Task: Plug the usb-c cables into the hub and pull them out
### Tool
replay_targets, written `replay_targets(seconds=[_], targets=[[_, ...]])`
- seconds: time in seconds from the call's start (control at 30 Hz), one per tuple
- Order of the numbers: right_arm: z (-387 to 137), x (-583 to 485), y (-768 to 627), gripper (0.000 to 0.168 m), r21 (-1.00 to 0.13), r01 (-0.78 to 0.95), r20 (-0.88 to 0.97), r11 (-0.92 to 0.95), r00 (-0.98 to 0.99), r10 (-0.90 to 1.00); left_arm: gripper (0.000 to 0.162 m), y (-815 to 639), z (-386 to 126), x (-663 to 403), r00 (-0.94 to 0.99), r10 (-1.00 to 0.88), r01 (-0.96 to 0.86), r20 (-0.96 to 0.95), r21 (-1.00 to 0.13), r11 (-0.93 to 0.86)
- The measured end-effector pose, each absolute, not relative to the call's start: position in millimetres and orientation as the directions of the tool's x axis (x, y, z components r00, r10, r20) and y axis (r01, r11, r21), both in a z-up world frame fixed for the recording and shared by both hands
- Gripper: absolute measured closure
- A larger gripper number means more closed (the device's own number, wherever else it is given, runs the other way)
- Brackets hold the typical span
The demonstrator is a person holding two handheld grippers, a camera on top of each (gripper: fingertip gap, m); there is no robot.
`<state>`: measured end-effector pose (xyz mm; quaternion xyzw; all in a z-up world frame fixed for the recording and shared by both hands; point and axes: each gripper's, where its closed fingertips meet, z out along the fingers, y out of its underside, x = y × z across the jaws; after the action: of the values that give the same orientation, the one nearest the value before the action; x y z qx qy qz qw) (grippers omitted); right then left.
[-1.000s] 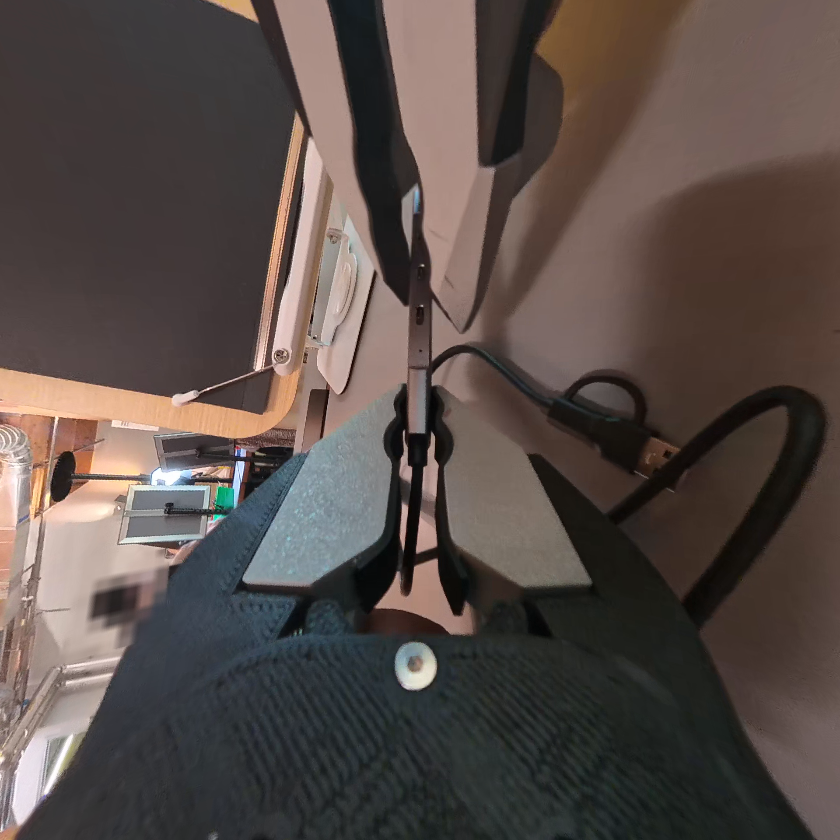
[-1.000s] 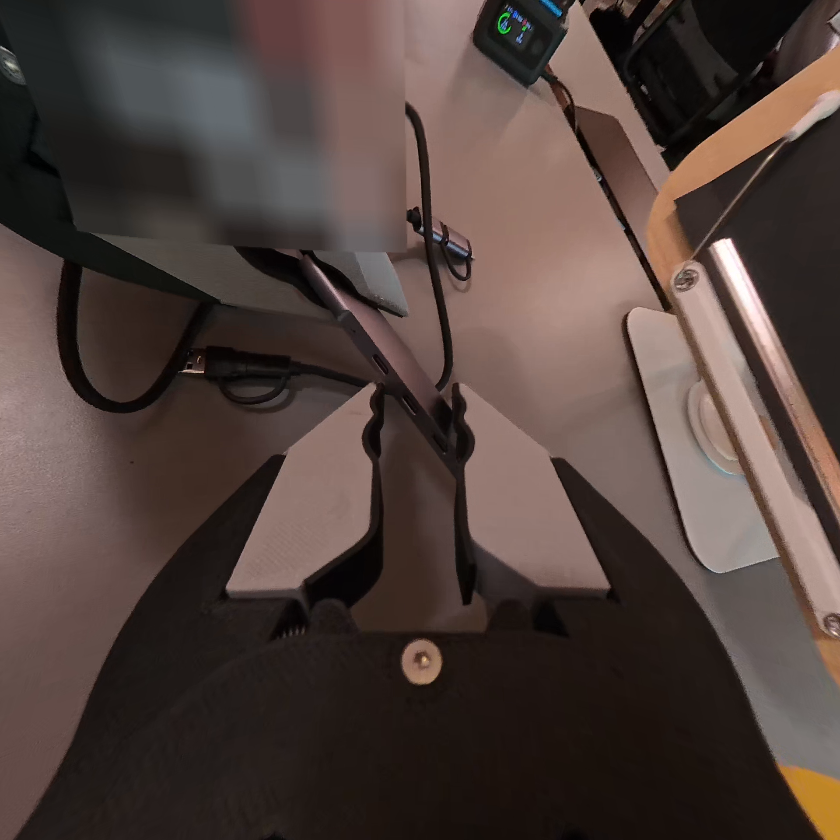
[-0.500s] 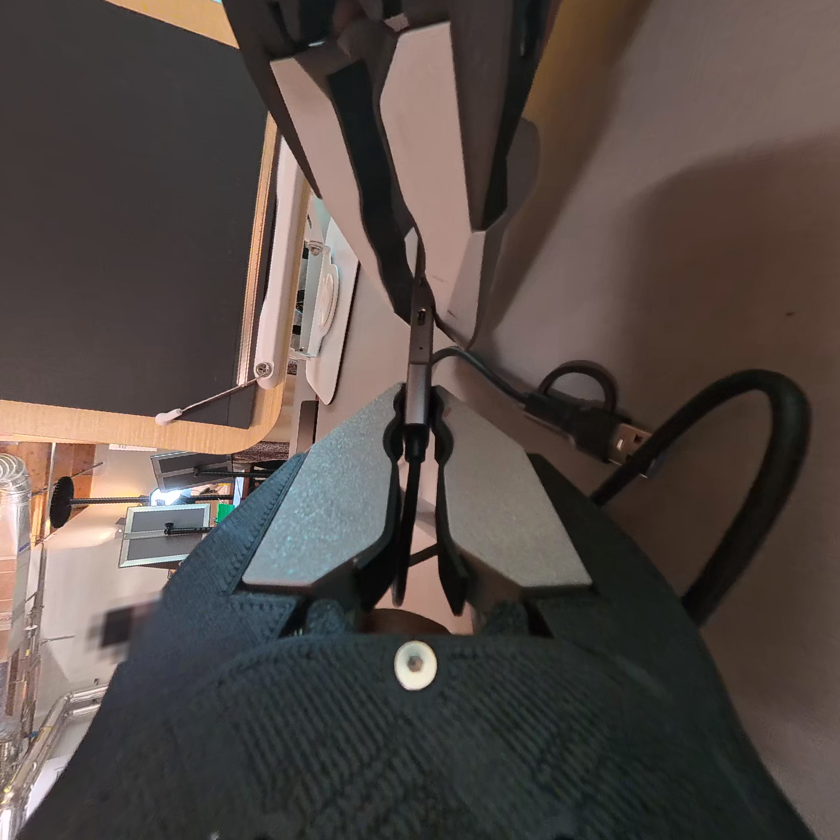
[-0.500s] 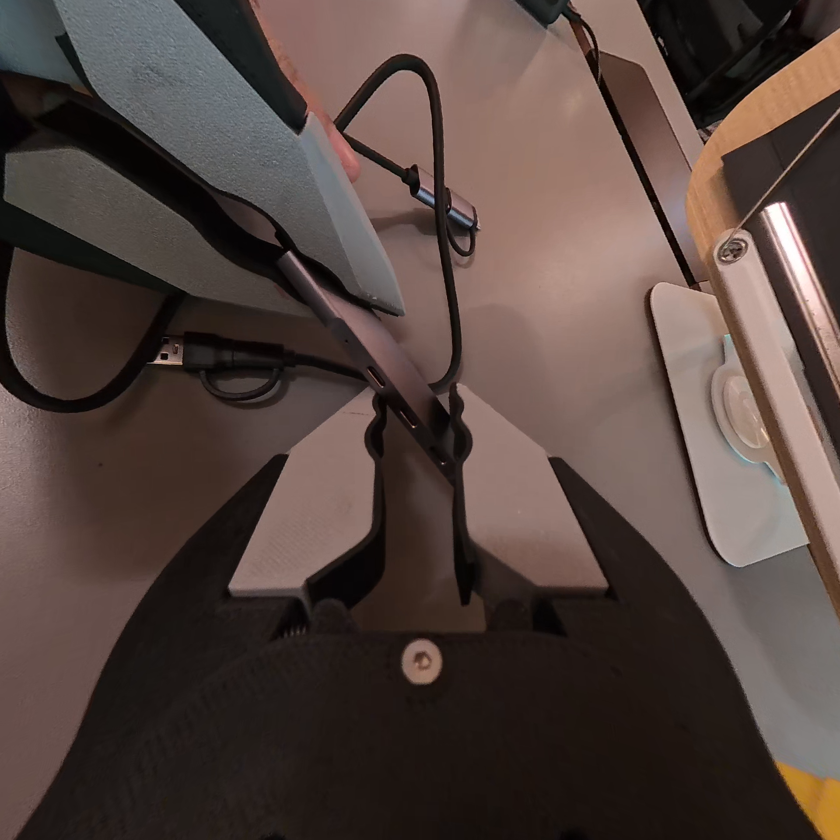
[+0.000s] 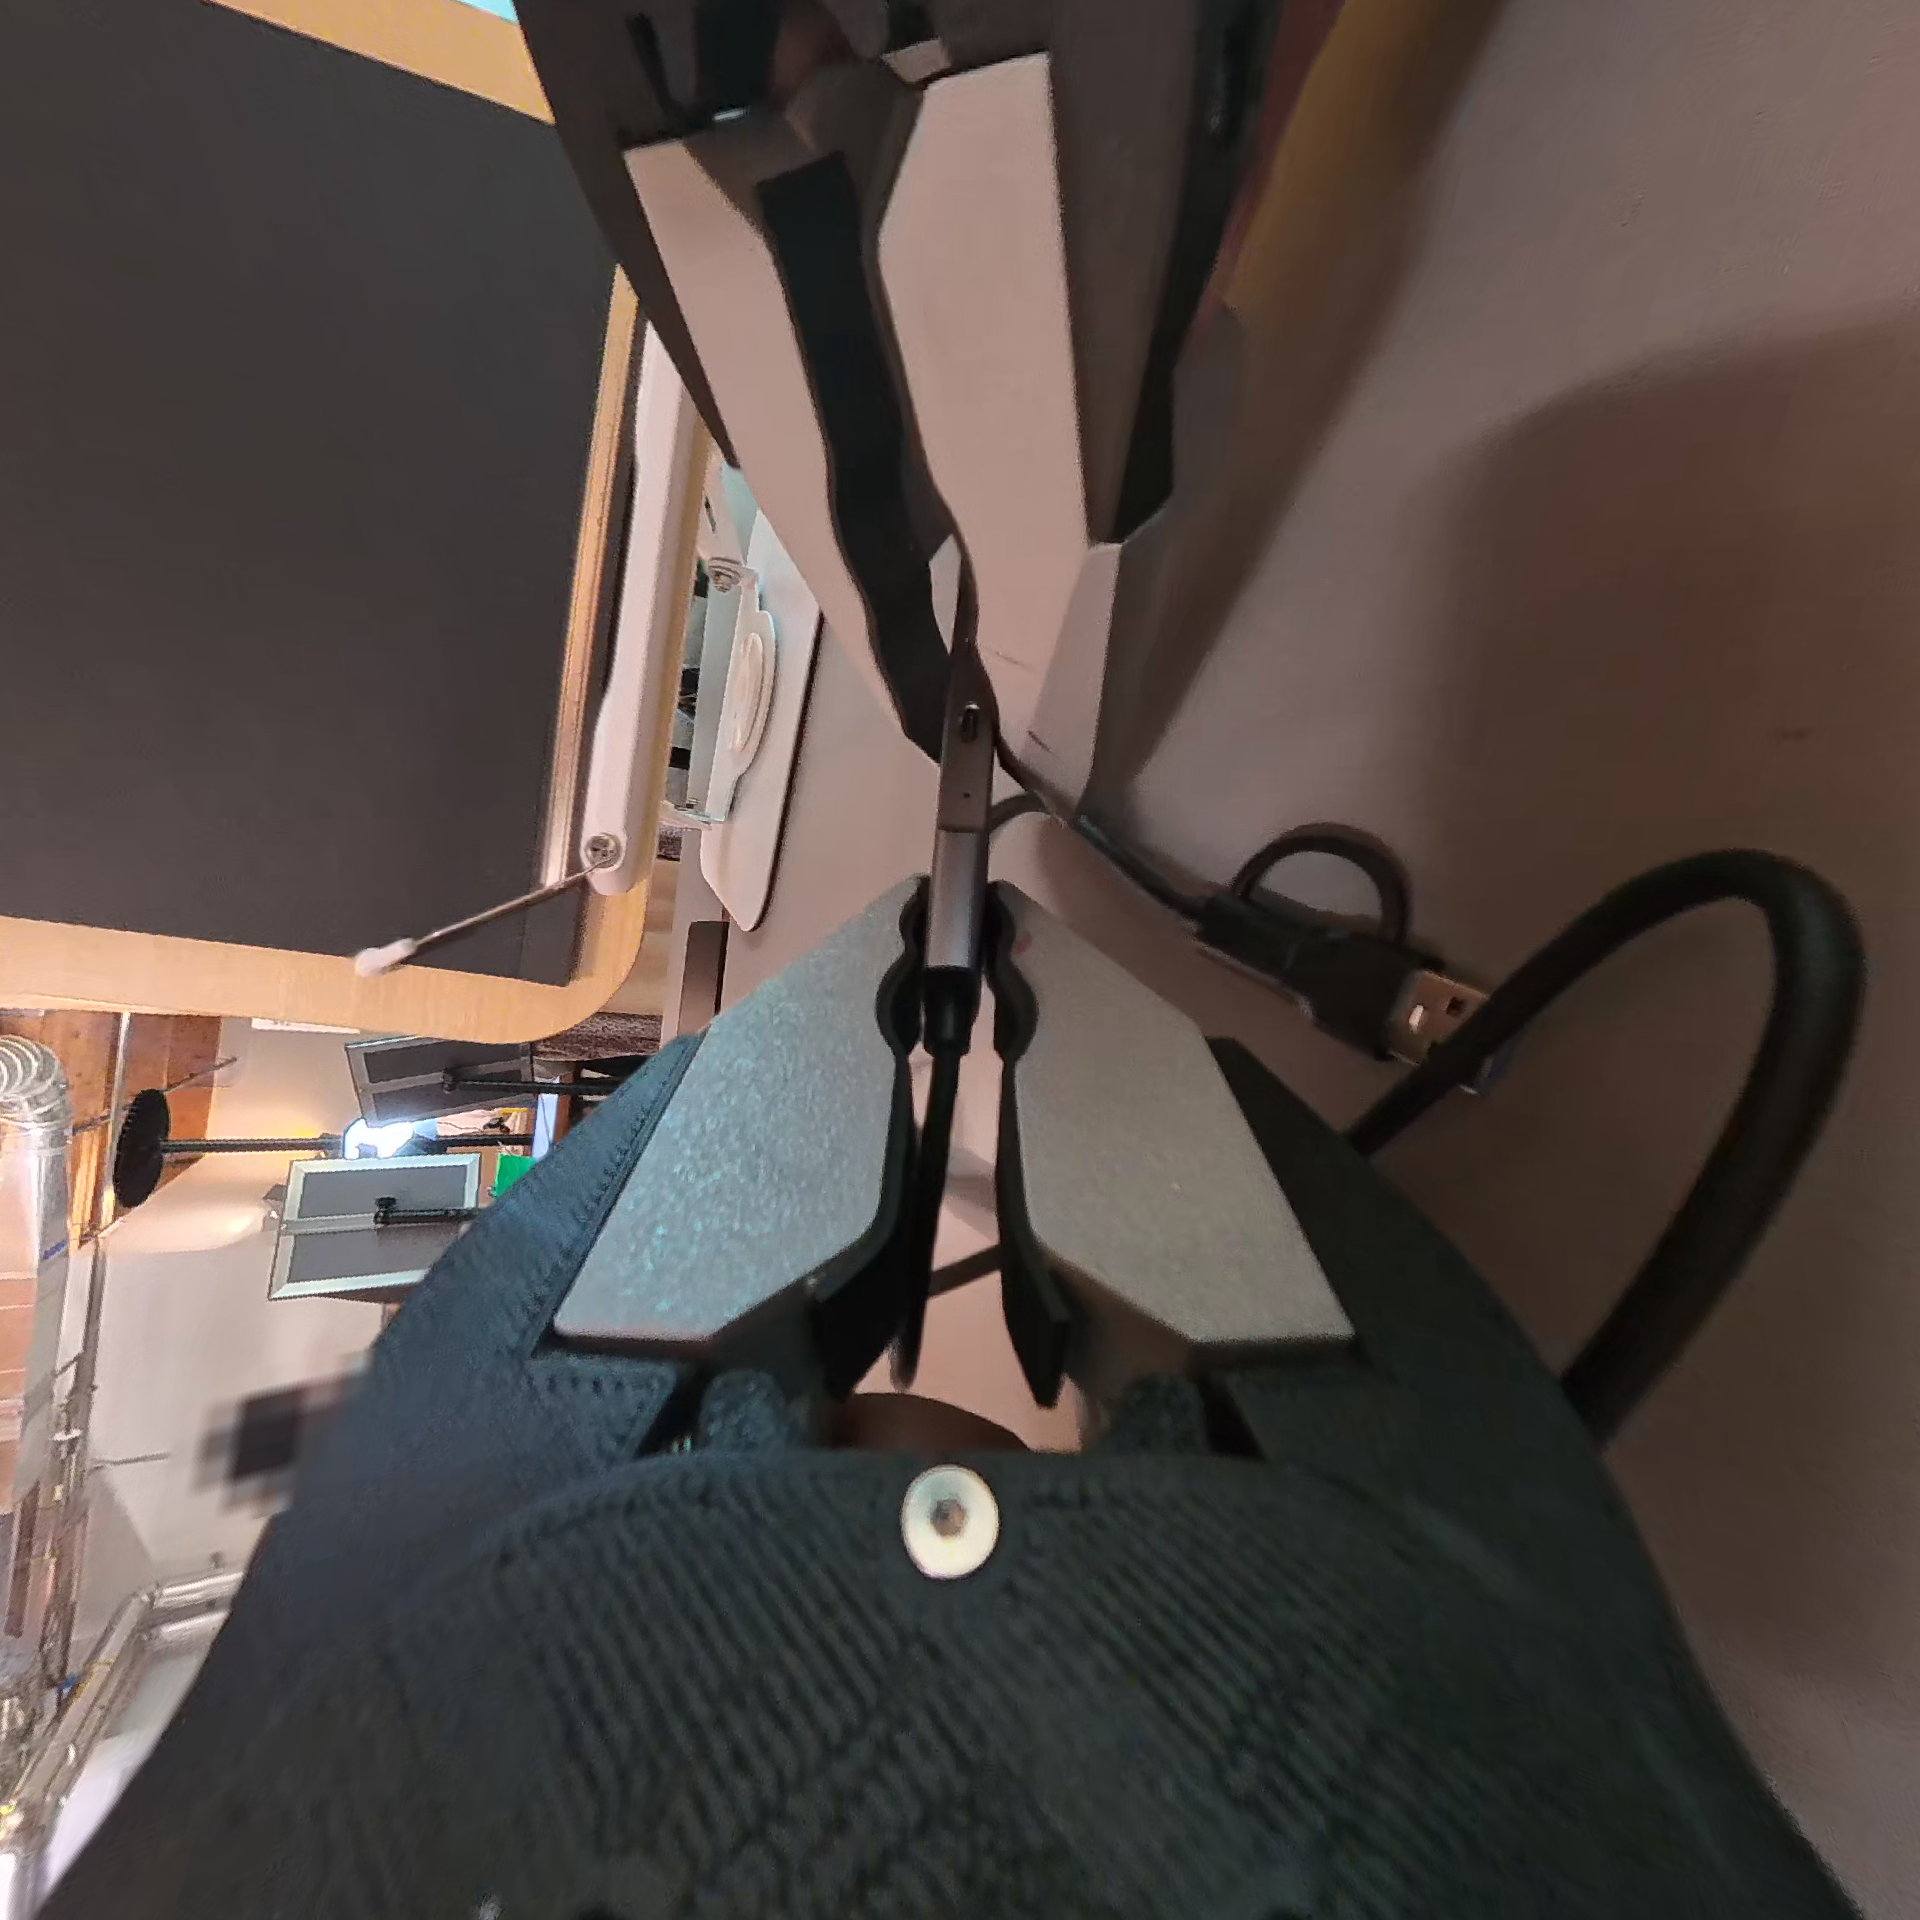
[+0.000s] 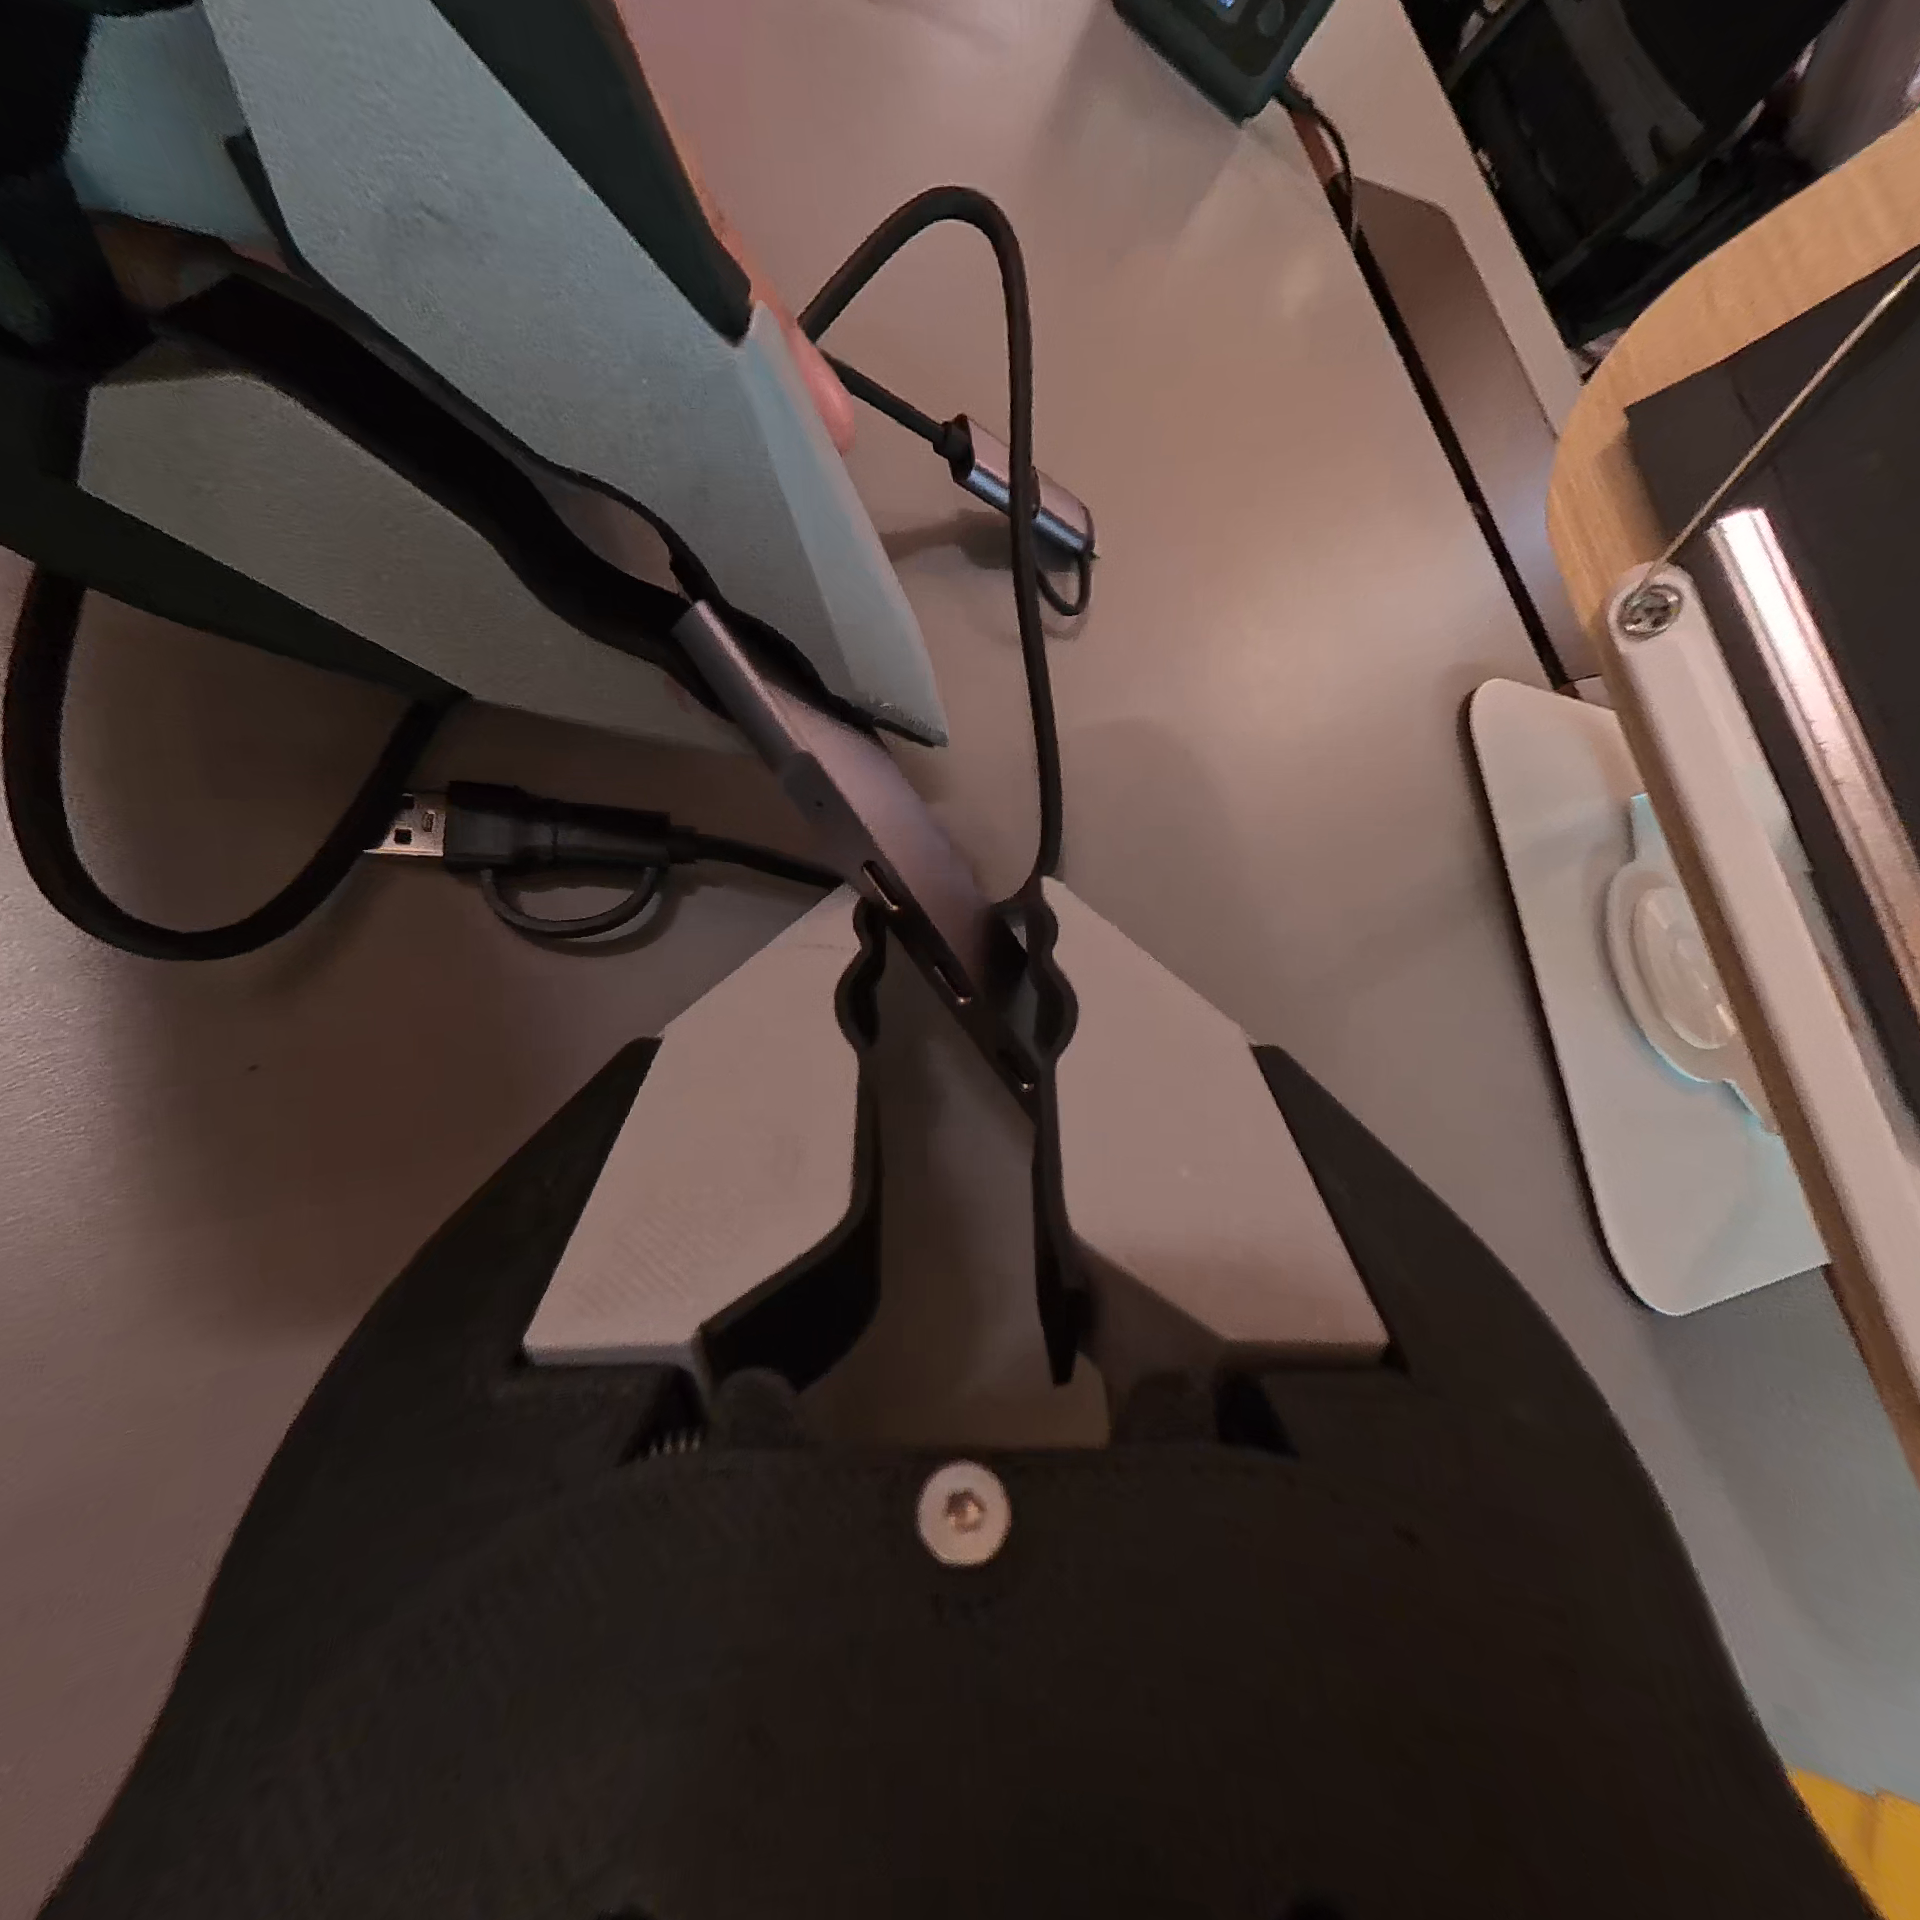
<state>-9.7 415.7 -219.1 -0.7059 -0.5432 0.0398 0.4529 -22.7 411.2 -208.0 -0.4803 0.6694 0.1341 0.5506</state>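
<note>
**A:** Item 1, the hub (image 6: 904, 831). Where do we log it?

**B:** Held up off the table (image 6: 1247, 623), bridging the 2 grippers. We list it as a thin grey slab. 3 ports show along the edge that faces the right wrist view.

**A:** Item 2, the left gripper (image 5: 956, 935)?

**B:** Fingers pressed together on the hub's cabled end. The hub's own black lead runs back between them.

**A:** Item 3, the right gripper (image 6: 956, 935)?

**B:** At the hub's other end, fingers part-way apart, with the hub crossing the gap at a slant. A dark plug sits between the hub and 1 finger. We cannot tell whether the fingers bear on either.

**A:** Item 4, that plug's usb-c cable (image 6: 1042, 707)?

**B:** Black. It rises from the plug beside the hub and loops over beyond it.

**A:** Loose stock?

**B:** 1 grey adapter (image 6: 1039, 509) lies on the table beyond the hub. 1 USB-A plug (image 6: 416, 831) on a black lead lies on the table by the hub's cabled end. 1 thick black cable (image 5: 1766, 1039) arcs past that plug, farther from the hub.
</note>
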Motion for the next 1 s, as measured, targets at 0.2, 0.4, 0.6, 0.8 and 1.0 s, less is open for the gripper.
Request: replay_targets(seconds=[0.2,0.4,0.6,0.8,1.0], targets=[[-213.2,-9.2,416.3,0.151,-0.671,0.740,0.485,0.040,0.398,0.779,0.151,414.4,-197.7,-23.5,0.138,-0.503,-0.775,-0.853,-0.409,0.482],[-210.8,-9.2,416.0,0.153,-0.680,0.732,0.482,0.044,0.401,0.779,0.147,415.5,-193.0,-23.0,0.179,-0.509,-0.759,-0.842,-0.448,0.473],[-213.0,-11.3,413.4,0.153,-0.661,0.747,0.507,0.075,0.371,0.778,0.147,407.2,-193.1,-15.6,0.167,-0.522,-0.729,-0.837,-0.461,0.506],[-215.0,-12.0,413.6,0.152,-0.656,0.750,0.511,0.081,0.362,0.780,0.149,405.7,-196.9,-15.4,0.139,-0.530,-0.740,-0.836,-0.444,0.506],[-211.6,-12.4,416.1,0.146,-0.675,0.734,0.505,0.075,0.385,0.772,0.154,408.3,-199.6,-17.2,0.122,-0.516,-0.761,-0.848,-0.413,0.499]])
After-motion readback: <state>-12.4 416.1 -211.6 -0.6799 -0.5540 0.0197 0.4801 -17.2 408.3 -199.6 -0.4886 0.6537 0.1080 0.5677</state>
